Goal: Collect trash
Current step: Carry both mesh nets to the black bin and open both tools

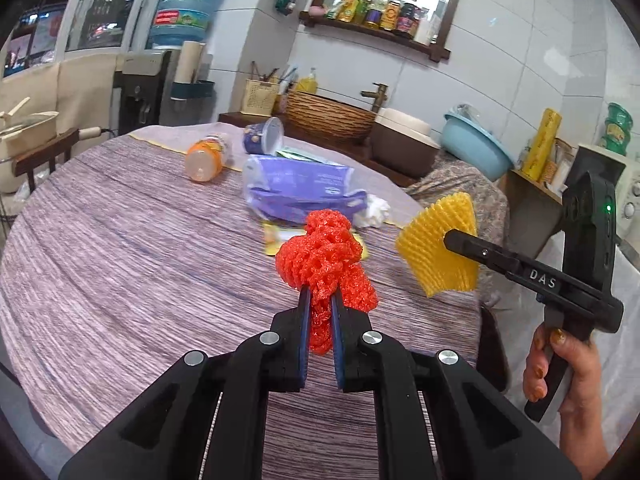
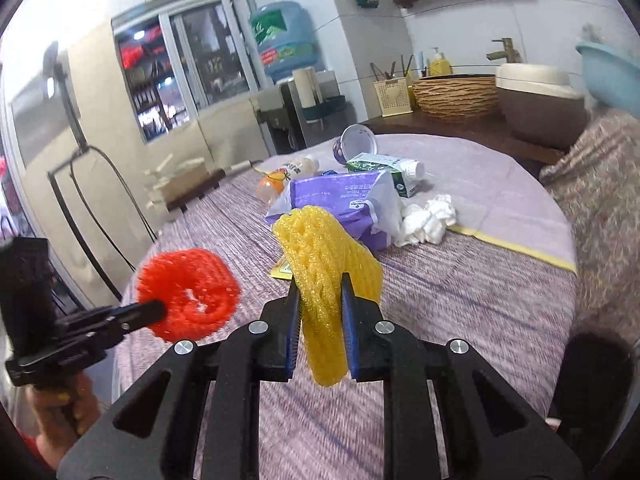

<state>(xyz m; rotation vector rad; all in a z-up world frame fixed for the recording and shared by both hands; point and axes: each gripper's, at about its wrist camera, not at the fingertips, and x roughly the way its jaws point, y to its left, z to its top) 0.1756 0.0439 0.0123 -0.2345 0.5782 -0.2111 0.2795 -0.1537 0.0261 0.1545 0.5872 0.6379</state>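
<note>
Left gripper point(image 1: 320, 300) is clamped on a red foam fruit net point(image 1: 324, 258), held up over the round table point(image 1: 120, 240). To its right, the right gripper point(image 2: 320, 284) grips a yellow foam fruit net point(image 2: 324, 256). Ahead of both: orange bottle point(image 1: 206, 156), purple tissue pack point(image 1: 300, 190), crumpled tissue point(image 2: 428, 220).

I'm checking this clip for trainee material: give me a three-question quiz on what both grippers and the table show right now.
1. True or false: the left gripper is shut on the red foam net.
2. What does the right gripper hold? A) crumpled tissue B) yellow foam net C) orange bottle
3. Fill in: the purple tissue pack lies on the ____.

Key: 1 true; 2 B; 3 table. The crumpled tissue and orange bottle lie uncollected on the cloth.
</note>
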